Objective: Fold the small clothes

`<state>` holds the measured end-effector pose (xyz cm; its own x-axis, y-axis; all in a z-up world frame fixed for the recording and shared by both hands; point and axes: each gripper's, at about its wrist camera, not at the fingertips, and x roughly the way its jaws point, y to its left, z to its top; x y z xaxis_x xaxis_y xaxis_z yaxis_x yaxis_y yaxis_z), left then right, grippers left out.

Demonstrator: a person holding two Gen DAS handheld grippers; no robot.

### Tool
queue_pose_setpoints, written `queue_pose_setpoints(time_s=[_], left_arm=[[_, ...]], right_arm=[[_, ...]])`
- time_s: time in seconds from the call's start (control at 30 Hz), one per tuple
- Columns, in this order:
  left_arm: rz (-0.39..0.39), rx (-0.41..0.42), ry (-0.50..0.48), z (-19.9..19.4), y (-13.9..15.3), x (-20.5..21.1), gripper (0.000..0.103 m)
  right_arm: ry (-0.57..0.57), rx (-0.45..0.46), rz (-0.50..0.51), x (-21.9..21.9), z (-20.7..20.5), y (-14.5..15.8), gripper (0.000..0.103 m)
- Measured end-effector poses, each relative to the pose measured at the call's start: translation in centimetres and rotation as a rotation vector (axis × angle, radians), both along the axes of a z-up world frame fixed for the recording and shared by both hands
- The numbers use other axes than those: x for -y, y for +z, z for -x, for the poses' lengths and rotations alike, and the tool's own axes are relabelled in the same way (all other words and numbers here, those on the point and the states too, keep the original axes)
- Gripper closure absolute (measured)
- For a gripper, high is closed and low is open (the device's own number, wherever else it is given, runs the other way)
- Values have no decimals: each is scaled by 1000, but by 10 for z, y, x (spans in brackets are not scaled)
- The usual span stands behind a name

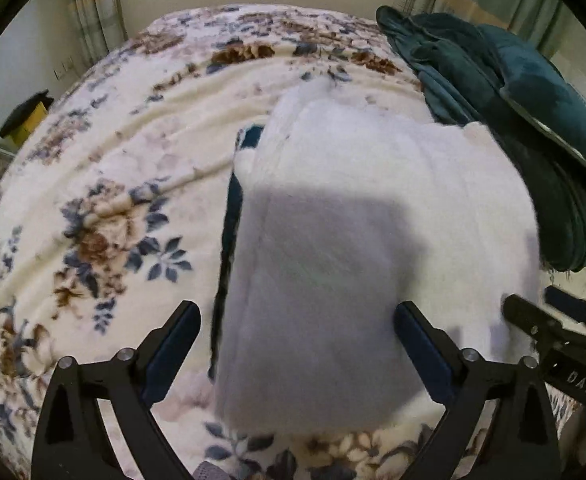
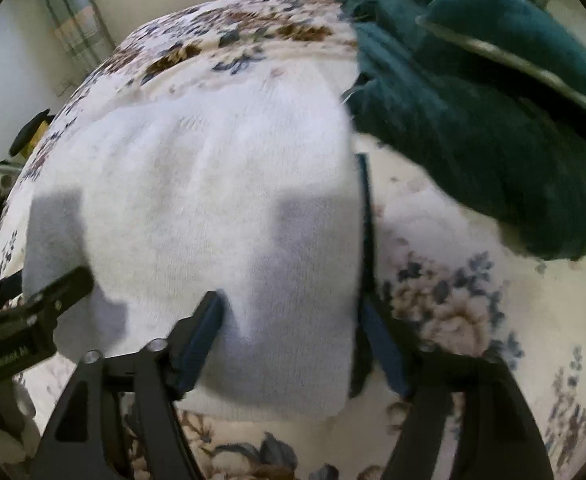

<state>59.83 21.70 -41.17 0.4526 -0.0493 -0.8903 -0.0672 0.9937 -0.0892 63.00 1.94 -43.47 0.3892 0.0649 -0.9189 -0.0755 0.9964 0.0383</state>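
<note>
We see a white knitted garment [image 1: 333, 220] lying folded on a flowered blanket [image 1: 105, 184] that covers the bed. In the left wrist view it fills the centre and lower middle of the frame, and a dark teal strip [image 1: 229, 224] shows along its left edge, tucked under the white cloth. In the right wrist view the same garment [image 2: 213, 200] spreads over the centre and left of the frame, with the dark strip [image 2: 367, 216] running down its right edge.

Our left gripper [image 1: 297, 344] has its jaws spread wide at the bottom of its own view; the left finger is over the blanket just beside the garment's dark edge, the right finger over the white cloth, and nothing is held between them. We see it again at the lower left of the right wrist view [image 2: 49, 296], over the garment's left corner.

Our right gripper [image 2: 293, 344] also has its jaws wide apart at the bottom of its view, straddling the near right part of the garment; its left finger lies over the white knit and its right finger beside the dark edge. Whether the fingers press the cloth we cannot tell. It shows at the lower right of the left wrist view [image 1: 549, 320].

A heap of dark green fabric [image 2: 493, 120] lies in the upper right, just beyond the garment [image 1: 513, 100]. Curtains [image 1: 93, 12] hang behind the bed
</note>
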Motion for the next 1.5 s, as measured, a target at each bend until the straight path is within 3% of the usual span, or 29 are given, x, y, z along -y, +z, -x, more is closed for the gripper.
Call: queue_pose_setpoints(time_s=[0.1, 0.37, 0.6, 0.83, 0.97, 1.13, 1.5], left_arm=[[-35, 17, 0, 17, 23, 6, 3], [-84, 59, -2, 72, 94, 22, 3], [-88, 134, -4, 139, 188, 34, 3], [-95, 217, -21, 215, 281, 47, 3], [-103, 258, -25, 252, 320, 51, 3], [-91, 288, -9, 289, 358, 50, 3], [-98, 333, 30, 342, 398, 53, 3]], right_arm=[[-40, 31, 62, 7, 16, 21, 0], [-106, 93, 144, 27, 83, 94, 0], [-124, 191, 165, 34, 152, 195, 0], [-119, 287, 132, 42, 245, 312, 0], [-109, 336, 114, 46, 296, 364, 0], [-89, 408, 114, 52, 355, 429, 0], [-64, 455, 82, 64, 420, 482, 0]])
